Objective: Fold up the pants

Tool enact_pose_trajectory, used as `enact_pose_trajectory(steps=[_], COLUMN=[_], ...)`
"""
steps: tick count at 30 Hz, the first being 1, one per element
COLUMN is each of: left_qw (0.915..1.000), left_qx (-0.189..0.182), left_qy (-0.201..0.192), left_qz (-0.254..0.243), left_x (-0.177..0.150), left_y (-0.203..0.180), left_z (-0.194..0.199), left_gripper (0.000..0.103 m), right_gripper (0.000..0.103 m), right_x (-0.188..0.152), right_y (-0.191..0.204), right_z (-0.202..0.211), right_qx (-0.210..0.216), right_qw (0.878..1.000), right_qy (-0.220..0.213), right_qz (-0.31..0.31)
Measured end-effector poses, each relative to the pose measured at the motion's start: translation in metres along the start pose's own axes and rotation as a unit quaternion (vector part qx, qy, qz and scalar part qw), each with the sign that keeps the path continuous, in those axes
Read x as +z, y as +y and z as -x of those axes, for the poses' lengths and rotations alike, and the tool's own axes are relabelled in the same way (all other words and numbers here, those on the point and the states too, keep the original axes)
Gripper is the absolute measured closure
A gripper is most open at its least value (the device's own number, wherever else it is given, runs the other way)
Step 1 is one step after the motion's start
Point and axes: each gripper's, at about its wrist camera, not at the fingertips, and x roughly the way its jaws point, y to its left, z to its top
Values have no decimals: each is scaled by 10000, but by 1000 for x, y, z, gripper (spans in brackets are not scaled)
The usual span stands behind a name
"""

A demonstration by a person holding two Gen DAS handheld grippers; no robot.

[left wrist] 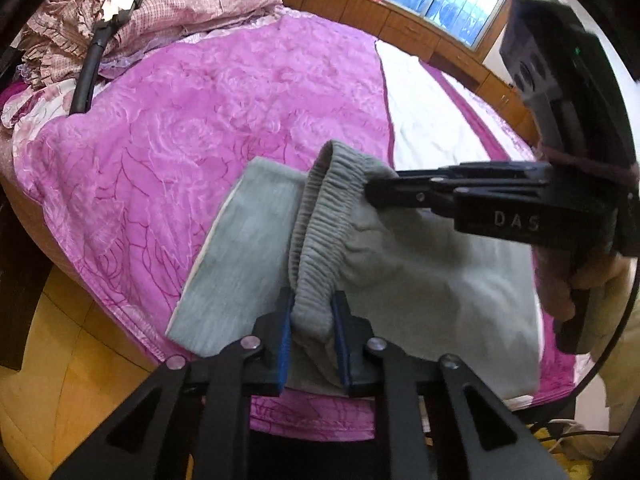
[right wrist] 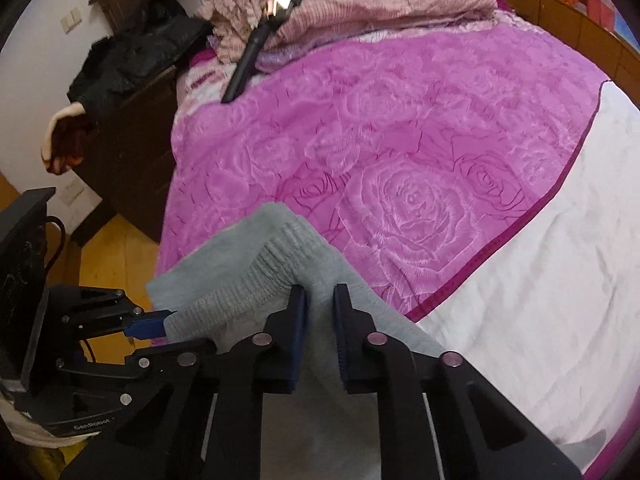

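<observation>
Grey sweatpants with a ribbed elastic waistband are held up over the near edge of a bed. My left gripper is shut on the waistband at its near end. My right gripper comes in from the right and is shut on the waistband's far end. In the right wrist view my right gripper pinches the grey pants, and my left gripper grips the waistband at the left. The legs hang down out of sight.
The bed has a magenta rose-pattern blanket and a white sheet. A phone on a black stick leans on pink pillows. A dark nightstand stands at left, over yellow wood floor.
</observation>
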Motion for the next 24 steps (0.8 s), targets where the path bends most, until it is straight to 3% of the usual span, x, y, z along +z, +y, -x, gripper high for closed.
enact_pose_trajectory(steps=[10, 13, 18, 24], left_qw=[9986, 9989, 9993, 9984], left_qx=[5, 95, 31, -7], left_qy=[-523, -443, 16, 91], left_qz=[-33, 73, 380, 561], left_x=[13, 14, 3, -1], left_y=[3, 15, 33, 44], left_z=[49, 44, 15, 6], left_gripper=[86, 86, 83, 77], right_gripper=[97, 97, 97, 92], right_x=[21, 27, 24, 18], right_y=[26, 29, 29, 18], right_z=[26, 15, -17, -29], right_qx=[68, 128, -1, 5], right_qw=[9984, 9986, 9997, 9998], right_qy=[-545, -517, -230, -136], right_qz=[93, 47, 122, -153])
